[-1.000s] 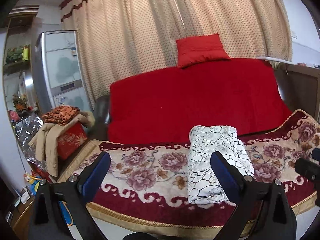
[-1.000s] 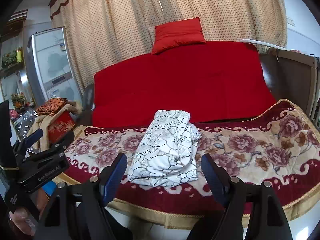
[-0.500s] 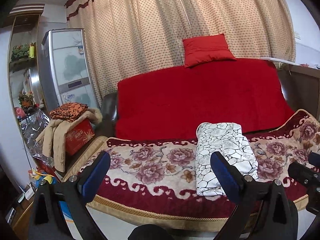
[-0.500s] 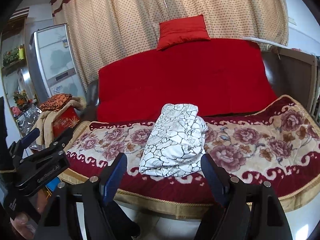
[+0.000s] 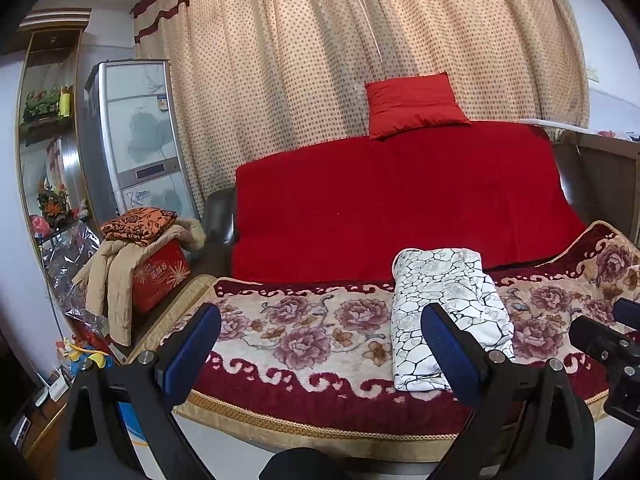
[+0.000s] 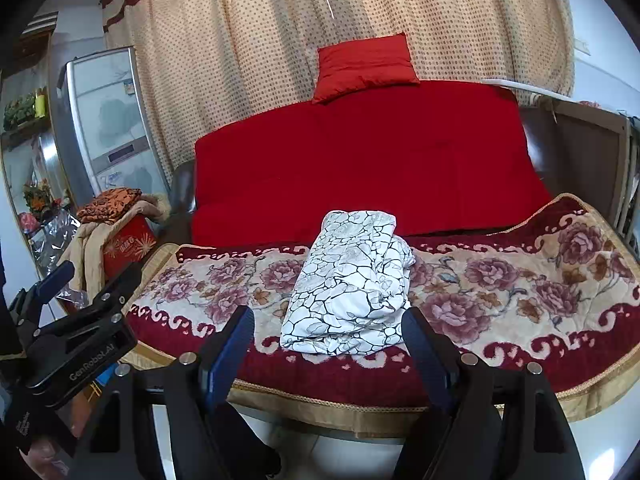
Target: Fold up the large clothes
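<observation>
A white garment with a black crackle print [image 5: 448, 316] [image 6: 352, 284] lies folded into a thick bundle on the flowered blanket [image 5: 304, 332] [image 6: 520, 292] over the sofa seat. My left gripper [image 5: 320, 340] is open and empty, held back from the sofa's front edge, left of the bundle. My right gripper [image 6: 328, 340] is open and empty too, with the bundle's near end showing between its blue pads [image 6: 230, 344] but well beyond them. The left gripper's body [image 6: 72, 344] shows at the left of the right wrist view.
A red throw covers the sofa back [image 5: 400, 200], with a red cushion [image 5: 416, 104] on top. Left of the sofa stand a red box [image 5: 160, 276] draped with a beige coat and an orange cloth, a tall cabinet [image 5: 136, 136], and clutter on the floor. Dotted curtains [image 6: 320, 20] hang behind.
Both grippers have drawn back from the sofa, so the bundle and blanket look smaller and farther. The bundle has not moved. Both jaws stay as wide as before.
</observation>
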Demonstrator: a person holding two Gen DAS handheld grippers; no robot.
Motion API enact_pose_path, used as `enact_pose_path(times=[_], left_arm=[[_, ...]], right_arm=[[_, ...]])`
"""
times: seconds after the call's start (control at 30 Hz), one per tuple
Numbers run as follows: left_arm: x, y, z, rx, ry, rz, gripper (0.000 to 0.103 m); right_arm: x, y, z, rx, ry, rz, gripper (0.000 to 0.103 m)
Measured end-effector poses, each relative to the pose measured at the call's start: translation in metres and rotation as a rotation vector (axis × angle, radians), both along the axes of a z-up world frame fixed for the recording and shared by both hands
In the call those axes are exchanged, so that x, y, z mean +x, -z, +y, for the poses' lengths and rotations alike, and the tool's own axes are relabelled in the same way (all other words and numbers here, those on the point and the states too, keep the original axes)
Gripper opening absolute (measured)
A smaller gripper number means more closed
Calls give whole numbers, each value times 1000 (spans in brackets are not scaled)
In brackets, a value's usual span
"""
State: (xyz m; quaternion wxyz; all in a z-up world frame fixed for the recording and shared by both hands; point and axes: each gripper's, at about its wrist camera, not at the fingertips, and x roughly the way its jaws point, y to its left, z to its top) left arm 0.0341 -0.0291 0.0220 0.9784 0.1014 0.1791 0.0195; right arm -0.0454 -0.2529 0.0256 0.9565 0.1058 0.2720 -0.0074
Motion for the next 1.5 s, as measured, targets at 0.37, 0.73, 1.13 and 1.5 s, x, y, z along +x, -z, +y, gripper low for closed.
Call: enact_pose_path(times=[0.37, 0.73, 1.13, 1.5], left_arm=[[-13, -12, 7, -17, -10, -45, 100], [-17, -16, 14, -38, -8, -52, 100], [-14, -13, 15, -37, -4, -38, 100], [14, -6, 19, -65, 38, 0, 100]], right_arm=[[-3, -4, 2, -11, -4, -7, 80], [-3, -5, 7, -24, -17, -7, 79], [4, -1, 19, -51, -21, -4, 80], [31, -3, 14, -48, -6, -20, 80]])
